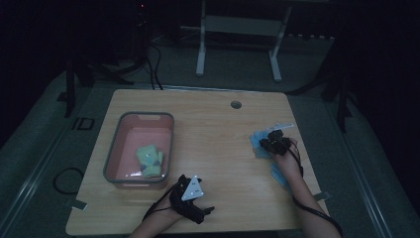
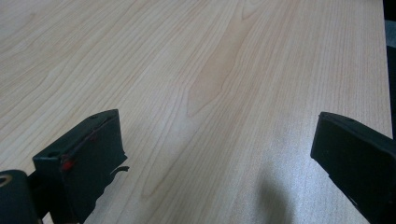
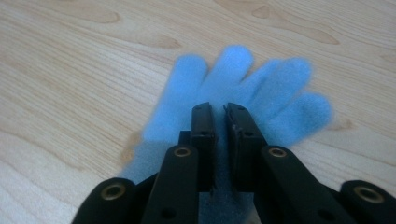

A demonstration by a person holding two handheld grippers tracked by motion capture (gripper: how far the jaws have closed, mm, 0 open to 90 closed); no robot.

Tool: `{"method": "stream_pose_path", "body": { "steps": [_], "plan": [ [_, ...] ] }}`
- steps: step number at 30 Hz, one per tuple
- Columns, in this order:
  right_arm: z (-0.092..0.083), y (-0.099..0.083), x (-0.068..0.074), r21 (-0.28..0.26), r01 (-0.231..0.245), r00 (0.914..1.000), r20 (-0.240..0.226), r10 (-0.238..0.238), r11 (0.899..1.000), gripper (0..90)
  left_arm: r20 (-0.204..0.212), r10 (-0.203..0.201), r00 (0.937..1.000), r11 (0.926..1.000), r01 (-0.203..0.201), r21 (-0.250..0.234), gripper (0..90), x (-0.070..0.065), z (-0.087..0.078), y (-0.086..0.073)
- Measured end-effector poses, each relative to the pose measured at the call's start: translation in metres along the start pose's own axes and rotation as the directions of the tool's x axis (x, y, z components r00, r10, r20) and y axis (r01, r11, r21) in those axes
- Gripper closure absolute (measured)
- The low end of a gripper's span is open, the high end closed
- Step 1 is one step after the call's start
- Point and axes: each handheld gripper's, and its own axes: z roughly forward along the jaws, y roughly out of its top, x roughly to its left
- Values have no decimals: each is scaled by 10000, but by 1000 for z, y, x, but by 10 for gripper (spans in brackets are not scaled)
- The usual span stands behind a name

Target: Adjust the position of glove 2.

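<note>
A blue glove lies flat on the wooden table with its fingers spread away from the camera. My right gripper is over its palm, jaws drawn to a narrow slit with blue fabric between them. In the high view the blue glove and my right gripper are at the table's right side. A second blue piece shows beside the right forearm. My left gripper rests near the front edge. Its jaws stand wide apart over bare wood, so the left gripper is open and holds nothing.
A pink bin with a grey rim stands at the left of the table, with green gloves inside. A round cable hole sits near the far edge. A white frame and a cable loop are on the floor.
</note>
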Motion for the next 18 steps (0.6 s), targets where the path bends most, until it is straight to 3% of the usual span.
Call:
{"method": "stream_pose_path", "body": {
  "steps": [3,8,14,18],
  "plan": [
    [-4,2,4,-33,-238,9997,81,238,9997,866,-6,14,10000,10000,-14,-26,28,-1,0,0],
    [-22,9,14,-279,-540,9979,-363,530,9982,875,-157,-15,9999,9997,11,-235,28,1,-3,1],
    [-50,18,35,-834,-640,9960,-674,584,9945,877,-240,-51,9997,9996,45,-274,28,2,-4,1],
    [-69,23,57,-1157,-401,9967,-754,314,9925,877,-212,-48,9998,9998,44,-209,28,2,-4,1]
  ]
}}
